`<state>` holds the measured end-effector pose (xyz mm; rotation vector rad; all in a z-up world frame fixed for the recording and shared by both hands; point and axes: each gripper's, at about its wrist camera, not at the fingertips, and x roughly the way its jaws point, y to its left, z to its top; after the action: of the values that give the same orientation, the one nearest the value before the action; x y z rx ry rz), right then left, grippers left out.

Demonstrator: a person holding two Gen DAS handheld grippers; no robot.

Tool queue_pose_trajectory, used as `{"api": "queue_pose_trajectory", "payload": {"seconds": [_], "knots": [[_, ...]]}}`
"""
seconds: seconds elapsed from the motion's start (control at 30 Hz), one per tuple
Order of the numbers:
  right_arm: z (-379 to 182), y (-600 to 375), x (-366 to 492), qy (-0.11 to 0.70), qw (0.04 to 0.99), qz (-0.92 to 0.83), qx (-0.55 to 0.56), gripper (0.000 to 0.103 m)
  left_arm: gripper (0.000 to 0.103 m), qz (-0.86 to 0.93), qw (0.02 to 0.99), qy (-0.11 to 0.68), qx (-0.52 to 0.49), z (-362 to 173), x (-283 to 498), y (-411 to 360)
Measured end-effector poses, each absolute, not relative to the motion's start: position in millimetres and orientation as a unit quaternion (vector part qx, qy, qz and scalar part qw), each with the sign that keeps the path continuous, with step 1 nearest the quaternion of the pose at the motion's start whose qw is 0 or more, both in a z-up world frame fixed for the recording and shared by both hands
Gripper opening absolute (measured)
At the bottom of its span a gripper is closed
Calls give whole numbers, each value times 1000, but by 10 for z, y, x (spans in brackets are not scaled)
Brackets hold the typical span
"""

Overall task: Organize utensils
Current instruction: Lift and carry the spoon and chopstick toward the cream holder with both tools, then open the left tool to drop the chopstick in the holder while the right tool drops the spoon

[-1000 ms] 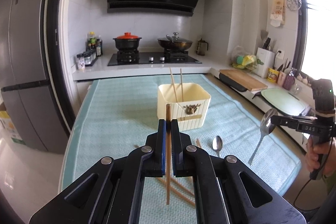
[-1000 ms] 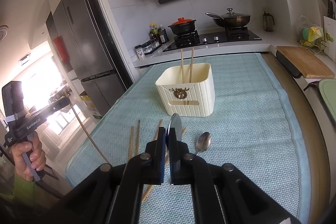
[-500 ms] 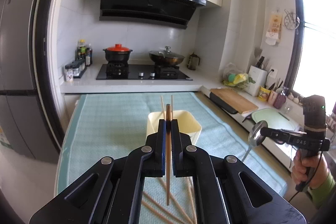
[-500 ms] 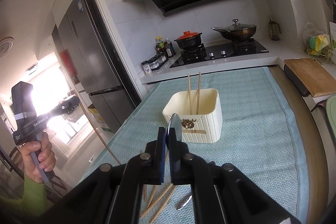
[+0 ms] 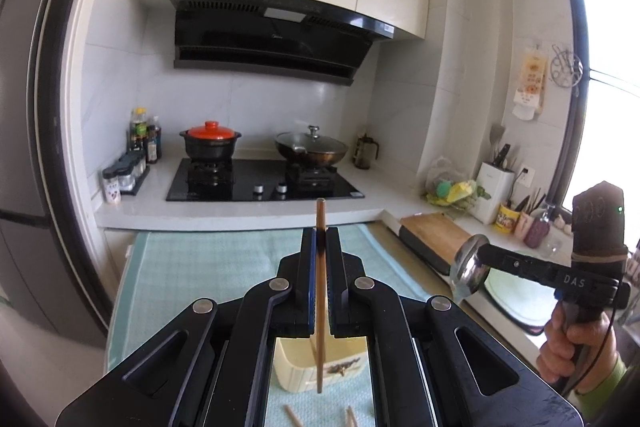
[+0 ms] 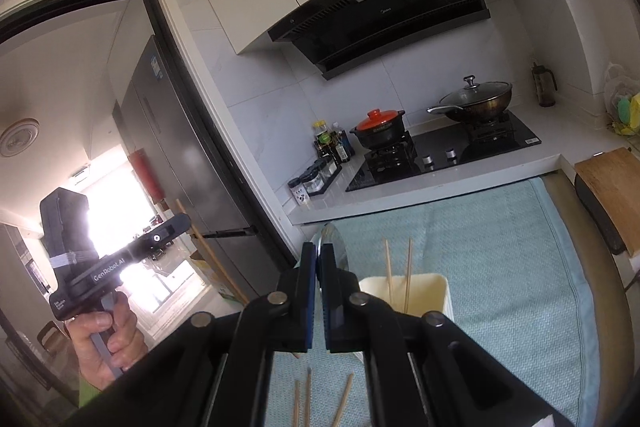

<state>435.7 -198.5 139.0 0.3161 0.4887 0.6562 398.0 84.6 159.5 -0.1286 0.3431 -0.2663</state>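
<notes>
The chopstick [image 5: 320, 291] stands upright, long axis vertical, clamped in the left hand-held gripper [image 5: 320, 247] above the cream bin [image 5: 298, 371]; the spoon [image 5: 468, 273], bowl up and handle down, is clamped in the right hand-held gripper [image 6: 319, 259] further right; two chopsticks [image 6: 398, 275] lean in the bin, more lie on the near mat [image 6: 500, 247] covering the worktop.

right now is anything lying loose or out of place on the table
Yes: several chopsticks lie scattered on the blue cloth beside the cream holder, where only two chopsticks stand.
</notes>
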Motion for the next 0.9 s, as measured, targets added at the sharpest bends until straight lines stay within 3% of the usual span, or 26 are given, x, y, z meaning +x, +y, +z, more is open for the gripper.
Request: {"api": "queue_pose_trajectory", "payload": {"seconds": [0.37,0.67,0.83,0.9], "knots": [[1034,-1694,5248,218,891,348,194,3,2,-105,963,239,-65,1056,5095,628],[175,-1681,5838,330,877,293,192,2,2,-88,938,329,-66,241,5621,491],[-4,-1693,6032,368,868,270,198,2,2,-78,924,366,-76,-30,5840,483],[6,-1685,6089,378,869,253,193,6,7,-63,920,378,-79,-79,5918,489]]}}
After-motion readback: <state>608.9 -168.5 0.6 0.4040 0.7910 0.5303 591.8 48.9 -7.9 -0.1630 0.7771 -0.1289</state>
